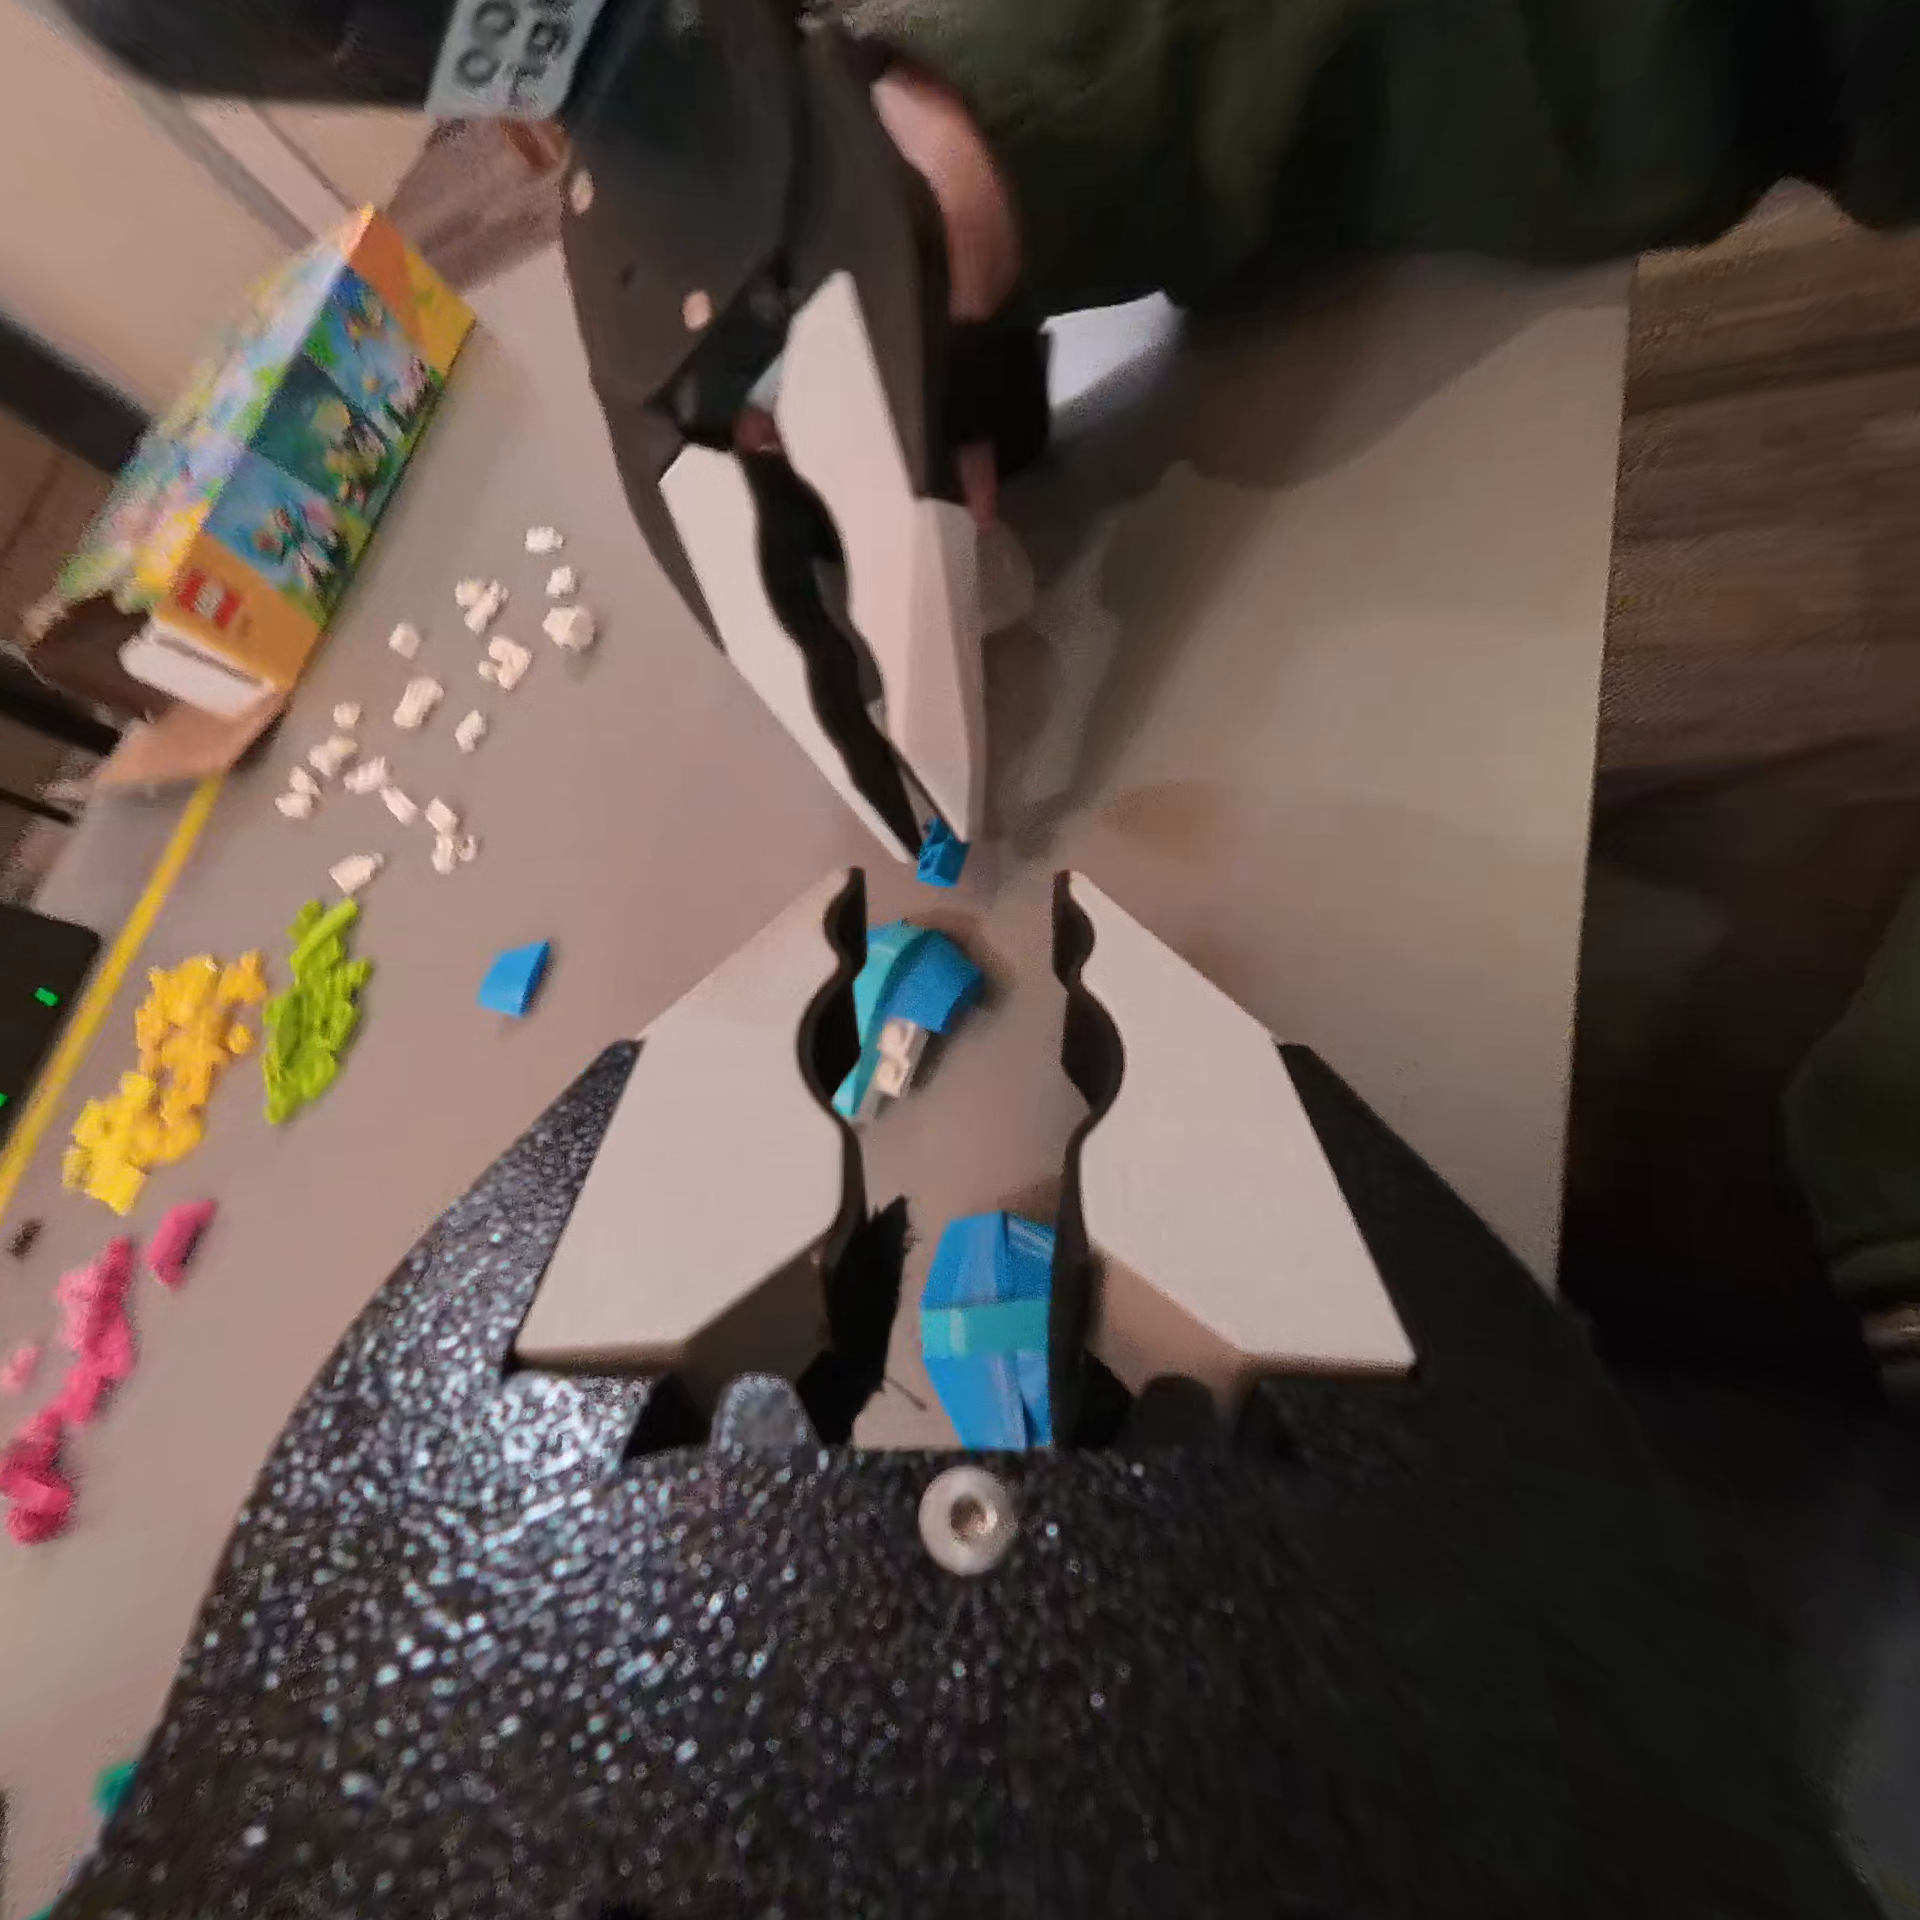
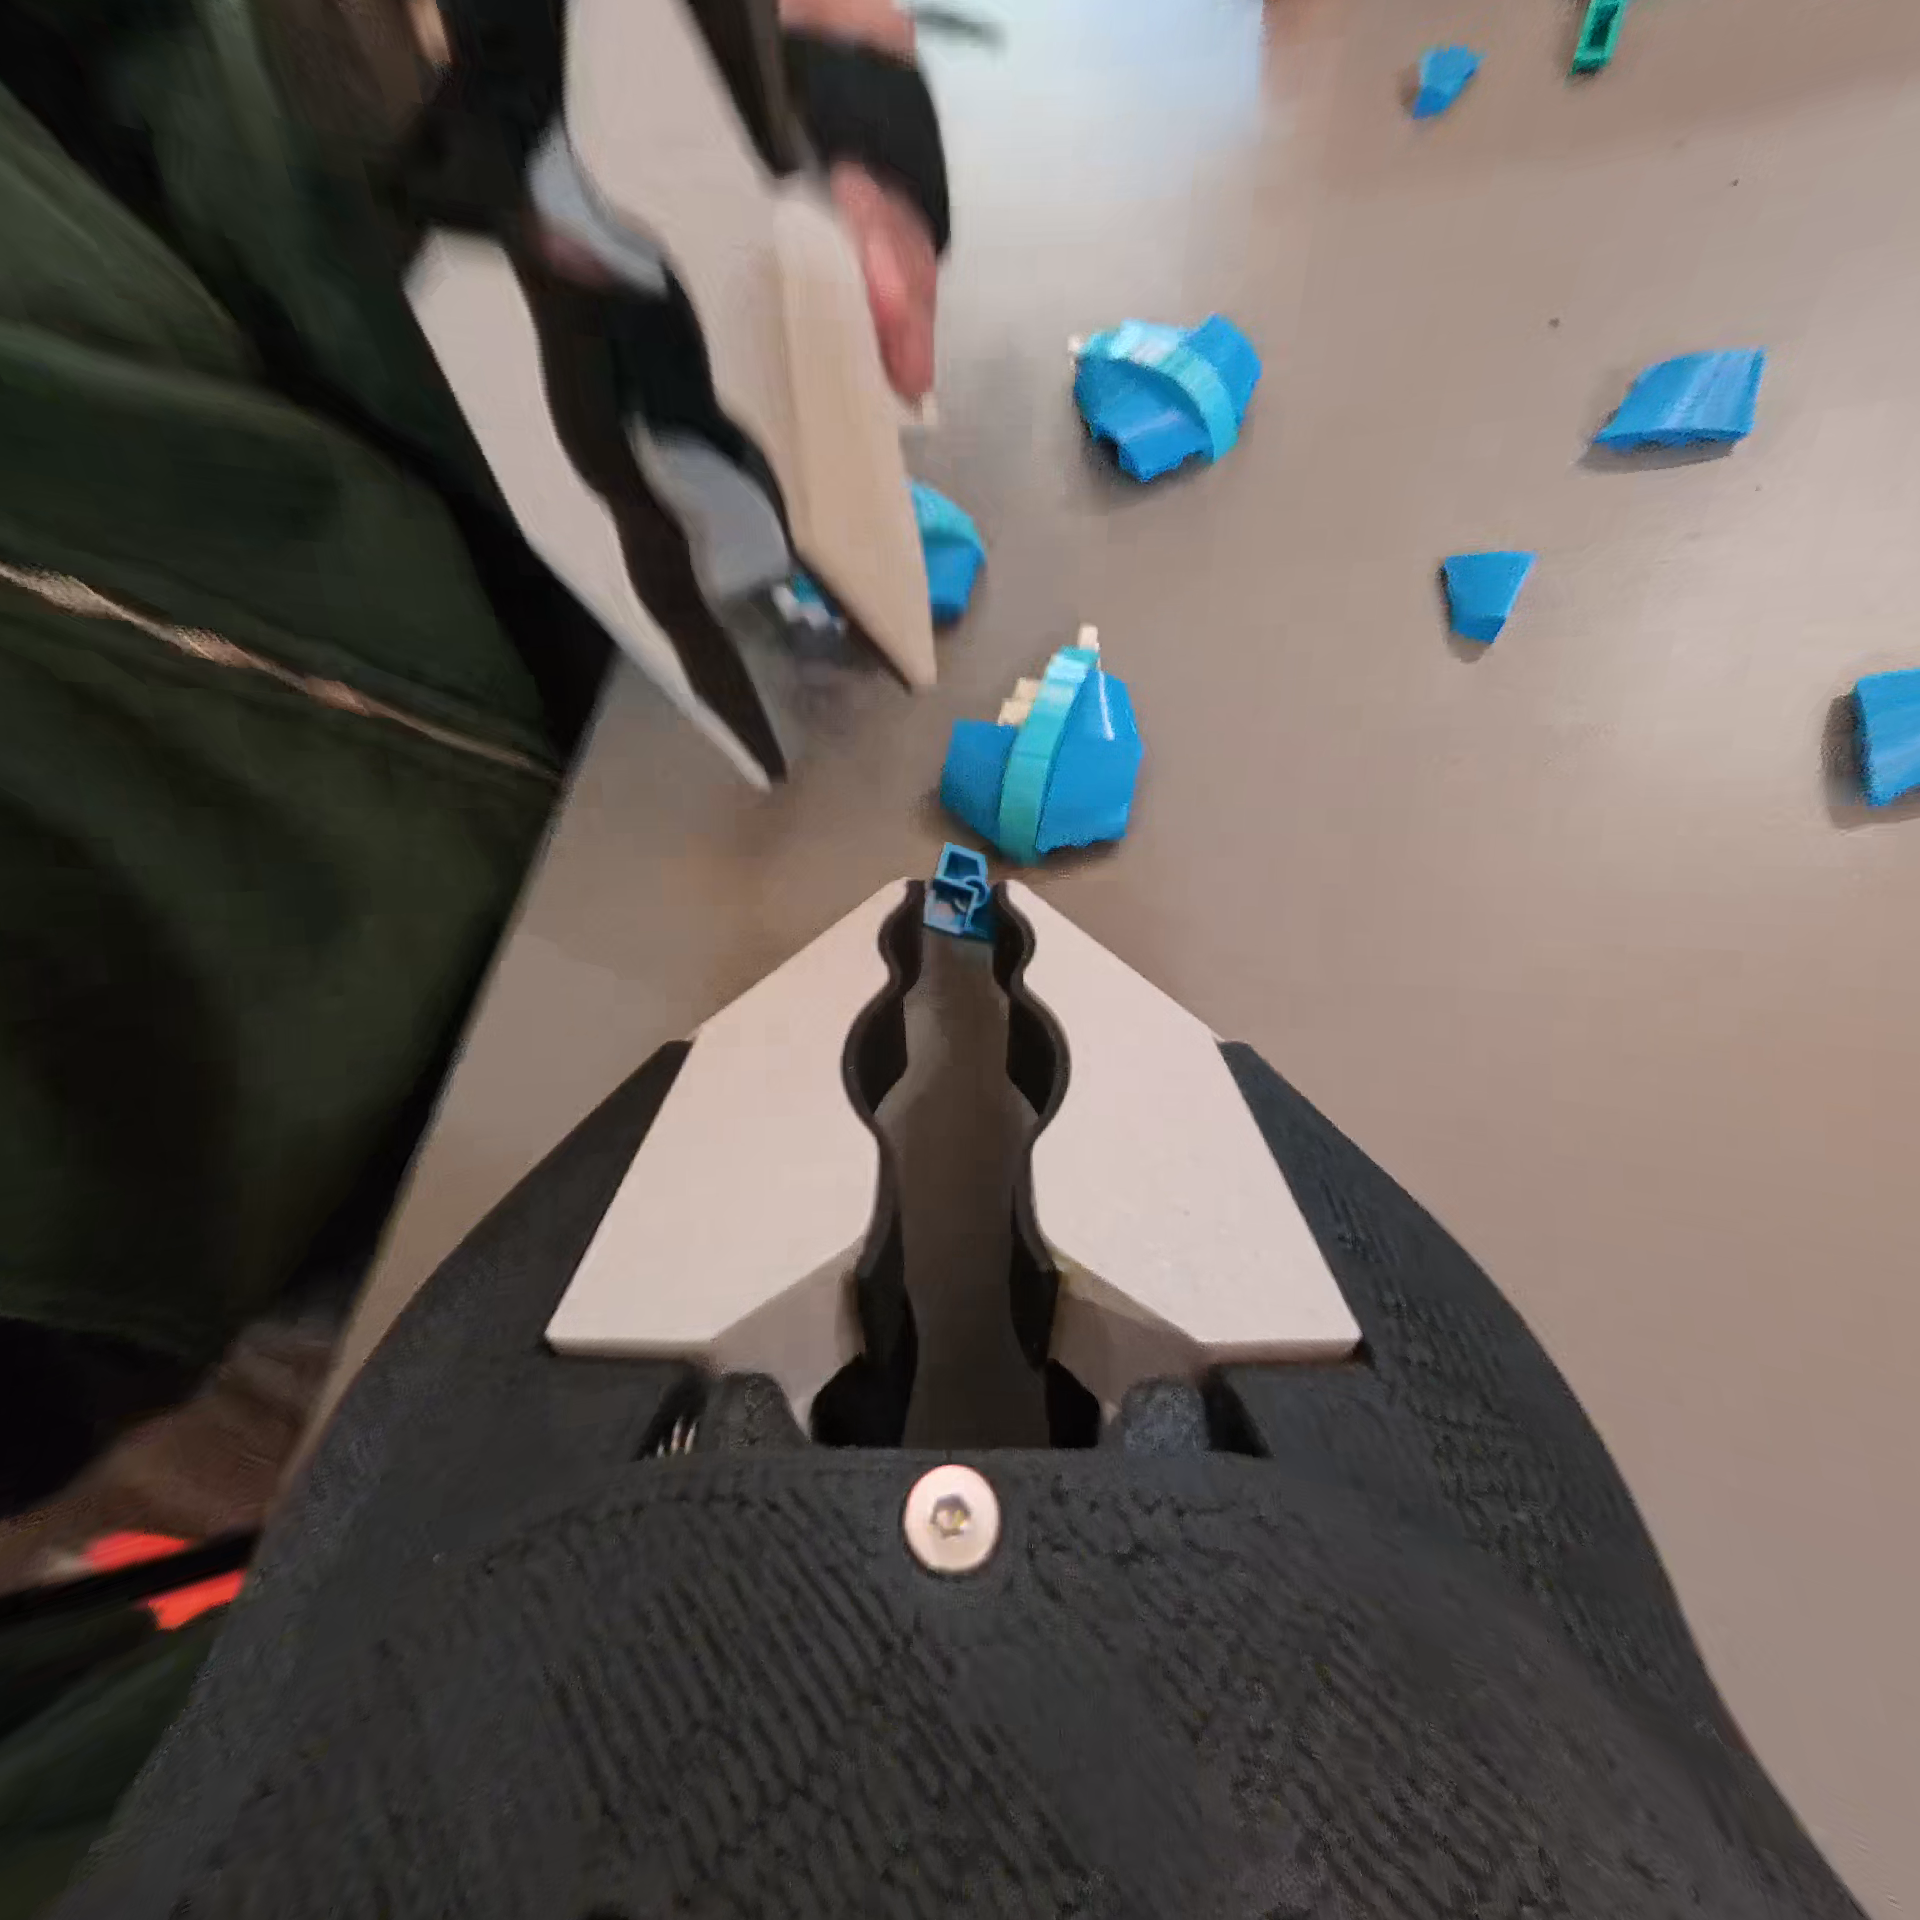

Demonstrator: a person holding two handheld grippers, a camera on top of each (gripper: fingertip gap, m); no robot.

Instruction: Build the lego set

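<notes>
My right gripper (image 2: 958, 891) is shut on a small blue brick (image 2: 956, 896) just above the tan table. A blue and teal curved assembly (image 2: 1039, 769) lies right in front of it. In the left wrist view the right gripper (image 1: 940, 836) comes down from above with the blue brick (image 1: 943, 854) at its tips. My left gripper (image 1: 958, 894) is open and hovers over the table. Through its gap I see one blue assembly (image 1: 909, 992) and another (image 1: 987, 1320) below. The left gripper (image 2: 847, 722) shows open at the upper left, partly hiding a third assembly (image 2: 951, 551).
A fourth blue assembly (image 2: 1164, 400) and loose blue pieces (image 2: 1683, 400) (image 2: 1486, 592) lie farther out. To the left are the set's box (image 1: 291, 447), white bricks (image 1: 436, 707), yellow (image 1: 166, 1070), lime (image 1: 312, 1008) and pink (image 1: 73, 1382) piles. The table edge (image 1: 1600, 727) runs at the right. My two grippers' fingertips are within a few centimetres of each other.
</notes>
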